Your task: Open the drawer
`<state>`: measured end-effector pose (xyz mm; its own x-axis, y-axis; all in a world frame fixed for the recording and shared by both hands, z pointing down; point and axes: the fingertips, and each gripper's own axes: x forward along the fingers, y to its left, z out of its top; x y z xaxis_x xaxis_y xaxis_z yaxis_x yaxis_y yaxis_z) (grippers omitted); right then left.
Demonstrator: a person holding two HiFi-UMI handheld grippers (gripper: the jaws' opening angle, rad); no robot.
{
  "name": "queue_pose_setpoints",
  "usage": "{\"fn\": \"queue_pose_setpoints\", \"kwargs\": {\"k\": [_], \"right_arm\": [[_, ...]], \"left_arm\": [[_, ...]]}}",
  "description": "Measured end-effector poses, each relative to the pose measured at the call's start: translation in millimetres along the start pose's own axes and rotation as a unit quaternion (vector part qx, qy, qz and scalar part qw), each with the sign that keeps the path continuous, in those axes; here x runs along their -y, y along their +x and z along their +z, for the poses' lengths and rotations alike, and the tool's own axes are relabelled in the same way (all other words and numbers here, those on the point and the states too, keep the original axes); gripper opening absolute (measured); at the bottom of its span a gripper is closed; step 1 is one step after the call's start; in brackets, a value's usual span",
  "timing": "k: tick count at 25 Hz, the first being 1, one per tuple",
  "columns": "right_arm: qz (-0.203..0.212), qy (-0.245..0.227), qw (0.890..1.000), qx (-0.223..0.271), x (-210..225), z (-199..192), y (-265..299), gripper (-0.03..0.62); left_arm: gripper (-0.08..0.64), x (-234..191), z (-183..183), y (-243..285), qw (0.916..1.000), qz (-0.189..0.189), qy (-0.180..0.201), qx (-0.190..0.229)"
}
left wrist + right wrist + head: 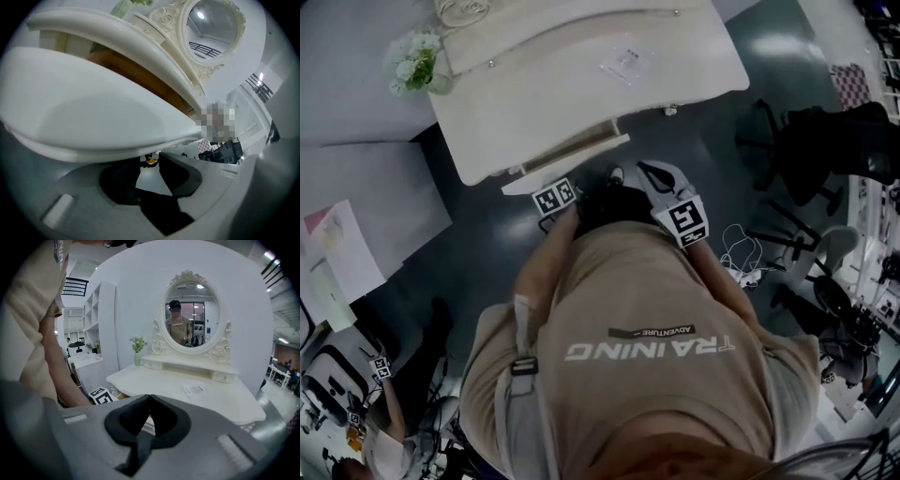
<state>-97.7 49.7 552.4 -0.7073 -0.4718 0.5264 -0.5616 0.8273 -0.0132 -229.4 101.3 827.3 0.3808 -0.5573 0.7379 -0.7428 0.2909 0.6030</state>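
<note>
A white dressing table (694,66) stands in front of me. Its drawer (567,155) sticks out a little from under the top. In the left gripper view the drawer's white front (93,112) fills the frame, with brown wood (140,77) showing behind it. My left gripper (150,161) is shut on the small gold drawer knob (151,161) under the front's lower edge; its marker cube (555,197) sits just below the drawer. My right gripper (149,398) is shut on nothing, held away from the table beside my body (670,192).
On the table top lie a small plastic-wrapped card (623,61) and a vase of flowers (414,61); an oval mirror (187,315) stands at its back. Office chairs (825,141) and floor cables (741,258) are at right. A side table with papers (337,248) is at left.
</note>
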Motion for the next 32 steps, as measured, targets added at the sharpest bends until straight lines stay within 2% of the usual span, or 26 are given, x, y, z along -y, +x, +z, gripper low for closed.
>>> {"fn": "queue_pose_setpoints", "kwargs": {"k": [5,11,17,22,27,32], "right_arm": [[0.012,0.0,1.0,0.021,4,2,-2,0.003],[0.036,-0.014,0.998,0.05,7,3,-25,0.003],[0.049,-0.005,0.997,0.059,25,-29,-53,0.003],[0.065,-0.008,0.996,0.061,28,-49,-70,0.003],[0.082,-0.016,0.995,0.06,14,-61,-77,0.003],[0.089,-0.031,0.993,0.066,-11,-47,-89,0.003]], "left_arm": [[0.133,3,-6,-4,1.0,-0.005,0.006,0.003],[0.132,7,-28,-11,0.9998,0.015,0.01,-0.009],[0.132,18,-59,-9,0.9997,0.021,0.003,-0.011],[0.132,20,-78,-14,0.9993,0.036,-0.009,0.009],[0.132,20,-88,-15,0.9987,0.042,-0.01,0.025],[0.133,21,-107,-27,0.9993,0.038,-0.003,0.005]]}}
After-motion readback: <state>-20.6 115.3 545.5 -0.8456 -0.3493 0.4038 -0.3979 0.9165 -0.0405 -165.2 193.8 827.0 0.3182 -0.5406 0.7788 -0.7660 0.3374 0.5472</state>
